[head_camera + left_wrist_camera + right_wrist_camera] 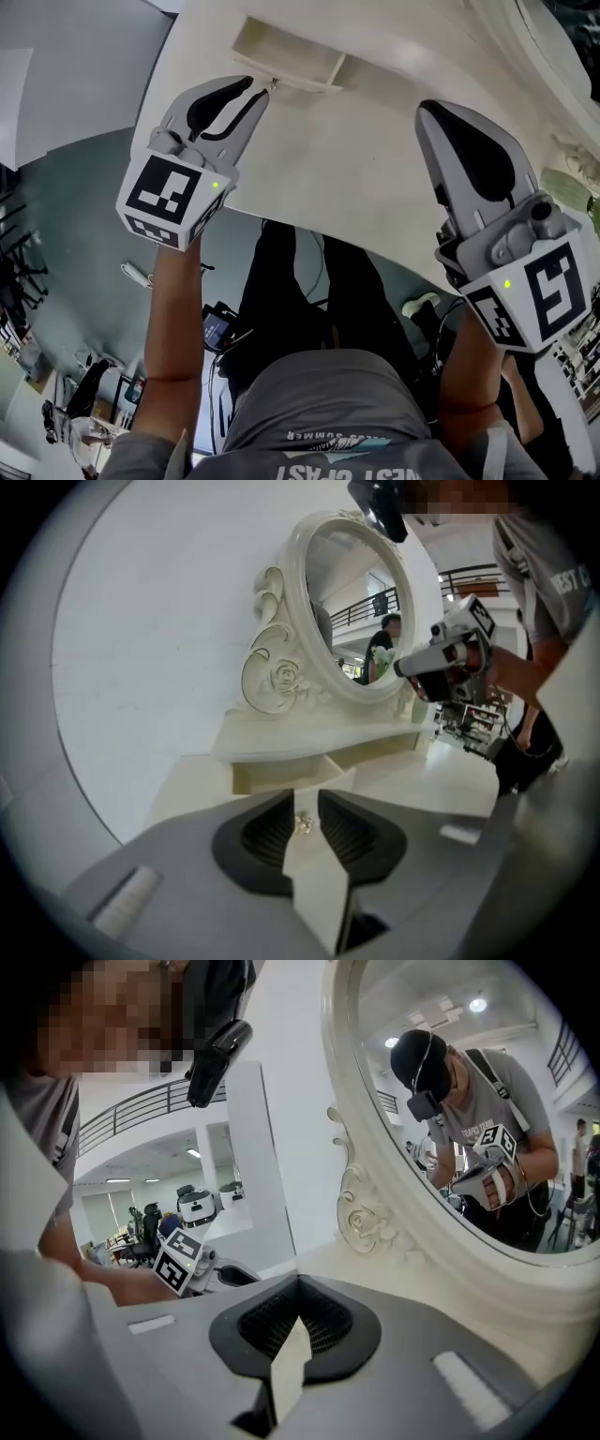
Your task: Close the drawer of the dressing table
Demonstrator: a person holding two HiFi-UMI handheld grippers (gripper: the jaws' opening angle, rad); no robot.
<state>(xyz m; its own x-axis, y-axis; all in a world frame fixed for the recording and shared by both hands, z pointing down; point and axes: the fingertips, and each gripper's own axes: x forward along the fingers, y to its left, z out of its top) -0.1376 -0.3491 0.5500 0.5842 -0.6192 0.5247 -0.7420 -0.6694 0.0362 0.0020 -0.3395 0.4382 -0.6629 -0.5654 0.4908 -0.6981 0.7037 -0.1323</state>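
Cream drawer (281,775): knob (303,824) blurred between left tongs (304,804).

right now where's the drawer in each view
head view: drawer at top centre, open, just beyond the left claw
left gripper view: centre, below the mirror, just above the claw's tips
right gripper view: not in it
shared landmark: the carved rose on the mirror frame, left of centre and right of centre in the two gripper views
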